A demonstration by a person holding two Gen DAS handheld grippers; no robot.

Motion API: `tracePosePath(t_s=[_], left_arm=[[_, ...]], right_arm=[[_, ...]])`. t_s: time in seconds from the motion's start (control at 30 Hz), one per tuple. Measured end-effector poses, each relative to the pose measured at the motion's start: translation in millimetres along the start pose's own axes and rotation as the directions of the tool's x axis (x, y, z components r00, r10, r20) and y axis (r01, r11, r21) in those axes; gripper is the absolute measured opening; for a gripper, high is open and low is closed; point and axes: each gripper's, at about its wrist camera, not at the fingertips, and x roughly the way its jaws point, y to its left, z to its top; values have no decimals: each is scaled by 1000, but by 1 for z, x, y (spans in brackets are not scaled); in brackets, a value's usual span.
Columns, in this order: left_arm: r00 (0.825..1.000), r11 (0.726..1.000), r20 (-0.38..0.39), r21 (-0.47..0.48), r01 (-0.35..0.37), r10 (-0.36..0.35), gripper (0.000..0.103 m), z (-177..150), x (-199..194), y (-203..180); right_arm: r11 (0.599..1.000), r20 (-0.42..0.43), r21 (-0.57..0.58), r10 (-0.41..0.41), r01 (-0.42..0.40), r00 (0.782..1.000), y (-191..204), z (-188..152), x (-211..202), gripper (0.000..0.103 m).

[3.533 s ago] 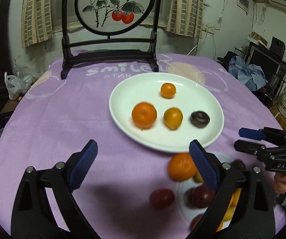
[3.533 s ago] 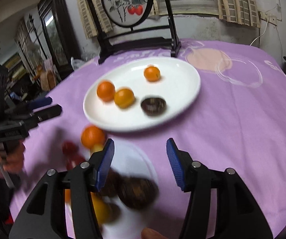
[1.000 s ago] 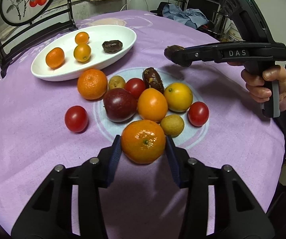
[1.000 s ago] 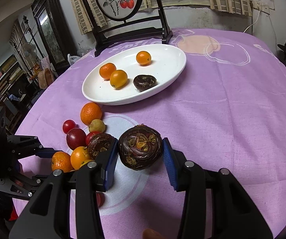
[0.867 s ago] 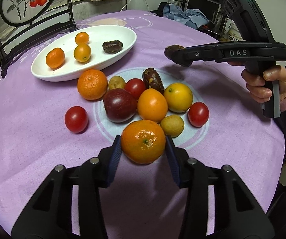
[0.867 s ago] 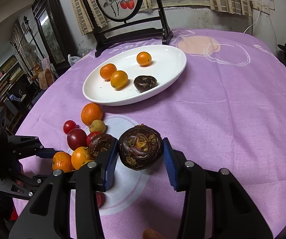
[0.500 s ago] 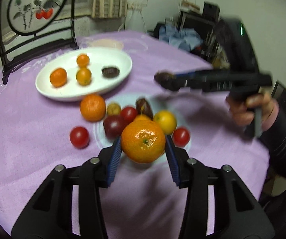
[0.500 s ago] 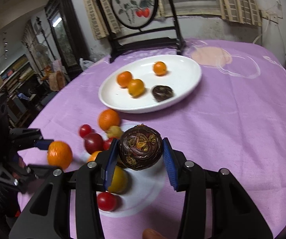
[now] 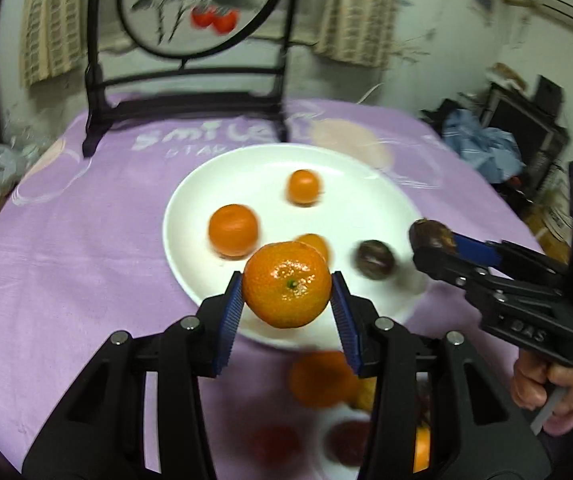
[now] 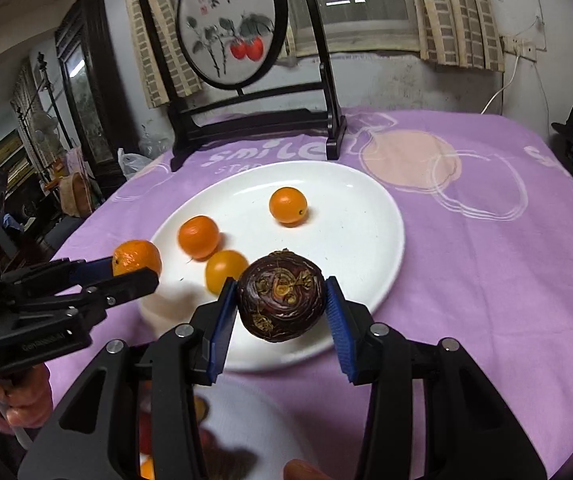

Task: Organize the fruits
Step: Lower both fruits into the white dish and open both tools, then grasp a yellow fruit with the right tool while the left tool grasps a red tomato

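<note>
My left gripper [image 9: 287,285] is shut on an orange mandarin [image 9: 287,284] and holds it above the near rim of the white plate [image 9: 350,184]. My right gripper [image 10: 281,296] is shut on a dark purple passion fruit [image 10: 281,295] over the plate's [image 10: 358,216] near edge. On the plate lie three small orange fruits [image 10: 288,205] [image 10: 198,237] [image 10: 225,269] and, in the left wrist view, a dark fruit [image 9: 375,259]. The left gripper with its mandarin [image 10: 136,258] shows at the left of the right wrist view.
A black wooden stand with a round painted screen [image 10: 230,24] stands at the table's far edge. Several loose fruits [image 9: 322,378] lie blurred on the purple cloth [image 10: 506,280] below the grippers. Clutter surrounds the table.
Both grippers have swung from over the loose fruit pile to the plate, each still carrying its fruit. The plate now sits close in front of both.
</note>
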Motion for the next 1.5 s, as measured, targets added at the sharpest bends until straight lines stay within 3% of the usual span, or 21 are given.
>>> tracePosePath(t_s=[0.17,0.23,0.33,0.43,0.57,0.73,0.93,1.07,1.5], left_arm=[[999,1000,-34,-22,-17,16,44,3,14,8],[999,1000,-43,-23,-21,20,45,2,18,11],[999,999,-17,-32,-30,30,81,0,9,14],[999,998,21,-61,-24,25,90,0,-11,21],[999,995,40,-101,-9,13,96,-11,-36,32],[995,992,38,-96,-85,89,97,-32,-48,42],[999,991,-2,-128,-48,49,97,-49,-55,50],[996,991,6,-100,-92,93,98,-55,-59,47],[993,988,-10,-99,-122,122,98,-58,-56,51]], right_arm=[[1000,-16,9,-1,1,1000,-2,2,16,46],[1000,-20,15,4,-3,1000,-2,2,14,55],[1000,-2,5,8,-8,1000,1,1,-4,55],[999,10,-13,48,-48,999,5,-6,-25,55],[993,-38,-18,113,-114,993,10,-27,-45,55],[985,-101,-80,146,-154,984,21,-63,-64,55],[973,-152,-130,170,-190,974,34,-86,-76,55],[968,-190,-162,163,-194,968,41,-94,-75,55],[969,-262,-134,169,-209,950,36,-105,-68,55]])
